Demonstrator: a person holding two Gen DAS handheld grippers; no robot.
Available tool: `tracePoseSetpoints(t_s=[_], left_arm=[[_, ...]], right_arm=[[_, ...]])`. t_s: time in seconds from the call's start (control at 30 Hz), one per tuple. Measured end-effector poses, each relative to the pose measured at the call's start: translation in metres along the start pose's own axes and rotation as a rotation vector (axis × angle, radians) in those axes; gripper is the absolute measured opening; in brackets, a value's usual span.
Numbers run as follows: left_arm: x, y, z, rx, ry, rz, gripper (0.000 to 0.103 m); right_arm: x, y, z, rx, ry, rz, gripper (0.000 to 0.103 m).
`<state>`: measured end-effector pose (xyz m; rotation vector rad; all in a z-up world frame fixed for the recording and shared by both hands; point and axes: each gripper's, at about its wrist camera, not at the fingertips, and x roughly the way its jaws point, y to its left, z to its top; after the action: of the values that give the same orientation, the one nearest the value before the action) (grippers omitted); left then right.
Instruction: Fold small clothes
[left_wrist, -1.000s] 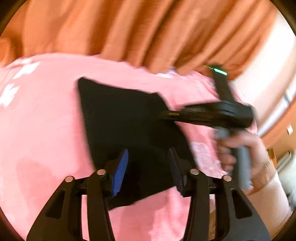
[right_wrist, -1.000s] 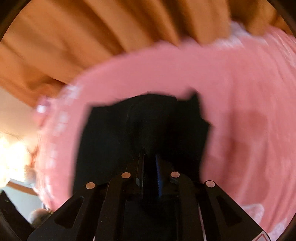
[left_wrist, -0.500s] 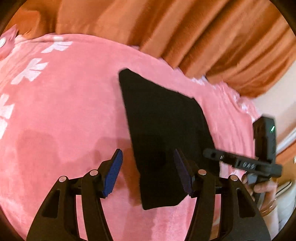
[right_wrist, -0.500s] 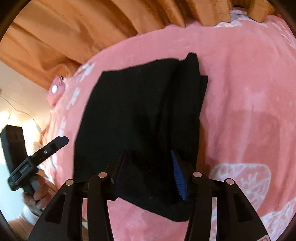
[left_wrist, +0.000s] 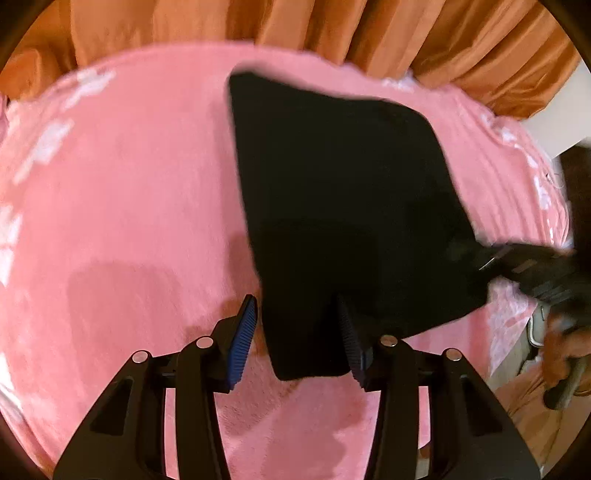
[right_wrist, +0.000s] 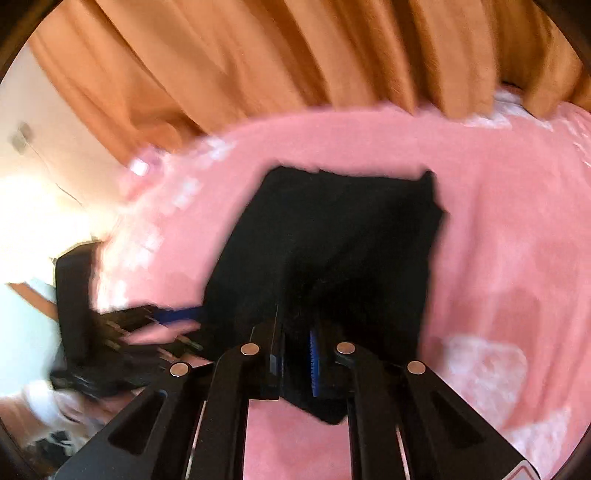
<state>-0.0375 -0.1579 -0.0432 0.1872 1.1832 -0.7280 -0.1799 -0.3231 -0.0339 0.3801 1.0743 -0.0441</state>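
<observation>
A black folded garment (left_wrist: 343, 206) lies on a pink blanket (left_wrist: 122, 192), with orange curtains (left_wrist: 332, 26) behind. The left gripper (left_wrist: 297, 334) is spread, its 2 blue-padded fingers (left_wrist: 242, 338) straddling the garment's near corner. The right gripper (right_wrist: 293, 349), seen from its own wrist, is nearly closed, pinching the garment's near edge (right_wrist: 325, 406).

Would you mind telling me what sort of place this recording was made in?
Most likely a bedroom at home. A black garment lies on a soft pink blanket with a pale white pattern, spread as on a bed, and orange curtains hang in folds right behind it.
</observation>
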Motion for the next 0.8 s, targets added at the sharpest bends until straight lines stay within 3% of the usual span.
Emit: tracePoseSetpoints(t_s=[0.03, 0.07, 0.13, 0.17, 0.33, 0.43, 0.5, 0.6, 0.73, 0.8], left_arm=[[0.002, 0.001, -0.001, -0.005, 0.004, 0.001, 0.044], [0.000, -0.002, -0.001, 0.008, -0.005, 0.017, 0.044], [-0.008, -0.006, 0.000, 0.020, -0.025, 0.033, 0.044], [-0.013, -0.007, 0.002, 0.015, -0.040, 0.030, 0.044], [-0.030, -0.006, 0.013, -0.016, -0.109, 0.004, 0.045], [-0.018, 0.001, 0.023, -0.052, -0.105, 0.004, 0.048], [-0.004, 0.007, 0.022, -0.077, -0.078, 0.015, 0.050], [0.000, 0.009, 0.017, -0.074, -0.104, 0.027, 0.050], [-0.001, 0.005, 0.014, -0.052, -0.122, 0.056, 0.052], [0.002, 0.006, 0.013, -0.053, -0.123, 0.065, 0.055]], right_arm=[[0.023, -0.007, -0.006, 0.014, 0.091, -0.037, 0.011], [0.028, -0.008, -0.008, 0.007, 0.096, -0.037, 0.012], [0.018, -0.004, -0.003, -0.013, 0.068, -0.031, 0.016], [0.010, -0.006, -0.001, 0.008, 0.037, -0.010, 0.021], [-0.024, -0.029, 0.017, 0.142, -0.115, 0.074, 0.026], [-0.007, -0.034, 0.034, 0.185, -0.092, 0.116, 0.027], [0.016, -0.034, 0.042, 0.179, -0.046, 0.091, 0.027], [0.029, -0.016, 0.057, 0.111, -0.056, 0.024, 0.004], [-0.011, 0.028, 0.071, -0.036, -0.212, 0.069, 0.002], [-0.003, 0.020, 0.073, 0.006, -0.199, 0.037, 0.002]])
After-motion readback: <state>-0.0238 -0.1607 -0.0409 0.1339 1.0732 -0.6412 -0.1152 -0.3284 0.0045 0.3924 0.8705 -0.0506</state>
